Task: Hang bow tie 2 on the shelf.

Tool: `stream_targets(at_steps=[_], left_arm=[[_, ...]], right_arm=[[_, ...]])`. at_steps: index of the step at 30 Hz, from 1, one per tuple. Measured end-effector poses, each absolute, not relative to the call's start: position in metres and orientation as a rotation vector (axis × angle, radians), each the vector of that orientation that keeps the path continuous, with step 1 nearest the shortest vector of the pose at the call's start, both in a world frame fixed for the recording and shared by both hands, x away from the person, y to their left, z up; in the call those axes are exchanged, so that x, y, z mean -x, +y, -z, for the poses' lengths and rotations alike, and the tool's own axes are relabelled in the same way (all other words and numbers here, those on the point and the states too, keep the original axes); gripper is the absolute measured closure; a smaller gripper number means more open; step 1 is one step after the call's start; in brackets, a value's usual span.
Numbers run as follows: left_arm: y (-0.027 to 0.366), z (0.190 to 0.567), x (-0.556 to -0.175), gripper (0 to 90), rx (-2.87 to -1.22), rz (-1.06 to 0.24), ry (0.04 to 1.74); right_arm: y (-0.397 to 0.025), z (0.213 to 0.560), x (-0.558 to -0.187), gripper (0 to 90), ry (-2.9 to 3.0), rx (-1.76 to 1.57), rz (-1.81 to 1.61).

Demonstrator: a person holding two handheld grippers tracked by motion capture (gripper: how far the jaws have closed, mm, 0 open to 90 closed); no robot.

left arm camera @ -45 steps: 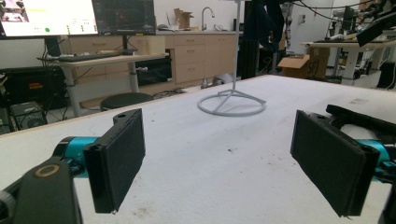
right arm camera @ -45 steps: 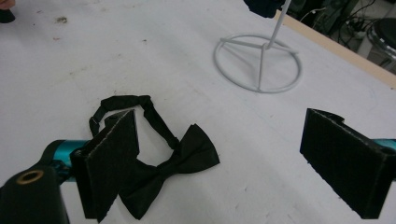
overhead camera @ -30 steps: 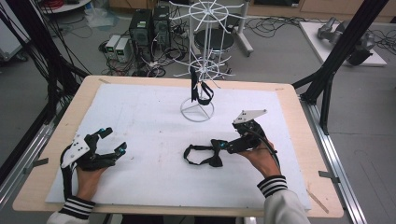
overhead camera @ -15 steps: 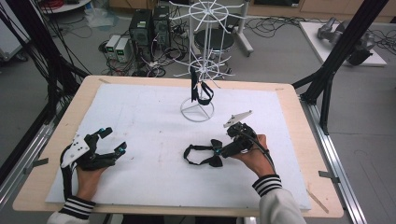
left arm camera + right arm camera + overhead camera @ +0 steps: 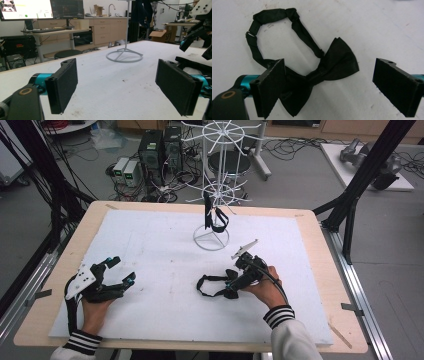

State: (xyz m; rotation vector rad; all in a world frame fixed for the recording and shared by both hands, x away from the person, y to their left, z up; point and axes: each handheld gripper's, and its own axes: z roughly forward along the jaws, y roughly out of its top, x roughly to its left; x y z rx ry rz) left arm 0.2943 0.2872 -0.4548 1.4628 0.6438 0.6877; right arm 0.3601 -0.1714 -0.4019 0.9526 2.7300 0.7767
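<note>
Now the right claw [image 5: 231, 287] has tipped forward and come down over the black bow tie [image 5: 222, 288] on the white table [image 5: 150, 255]; a second ago it was held higher and more level, with its grey plate up. The right gripper view looks straight down on the bow tie [image 5: 322, 75], which lies flat with its strap looped away toward the top of that view. The right claw [image 5: 332, 87] stands released, its jaws spread wide, one pad already over the bow's nearer wing and the other well out to the side on bare table. Nothing is gripped yet. The knot sits between the jaws, so the descent reads as the last part of an approach, and closing on the knot or wing would likely be the next move. The left claw [image 5: 120, 272] rests near the table's left edge, just as it lay before, also released, its pads [image 5: 62, 87] parted with nothing between them. Farther back stands a white wire display stand [image 5: 212, 195] with another dark tie [image 5: 214, 217] hanging on it, which suggests where this bow tie is meant to go once lifted.
</note>
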Motion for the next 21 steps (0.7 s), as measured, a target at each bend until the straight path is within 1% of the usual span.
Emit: stream_targets(at_steps=[12,14,21], left_arm=[[0.2867,0.4548,-0.2942,18.4,-1.463,-0.694,0.643],[0.2865,0.4548,-0.2942,18.4,-1.464,-0.694,0.643],[0.2868,0.4548,-0.2942,18.4,-1.464,-0.692,0.644]], right_arm=[[-0.1651,0.4113,-0.3655,11.2,2.742,-1.024,-0.697],[-0.1653,0.4114,-0.3663,15.7,2.739,-1.029,-0.697],[-0.1635,0.4117,-0.3684,17.3,2.739,-1.084,-0.688]])
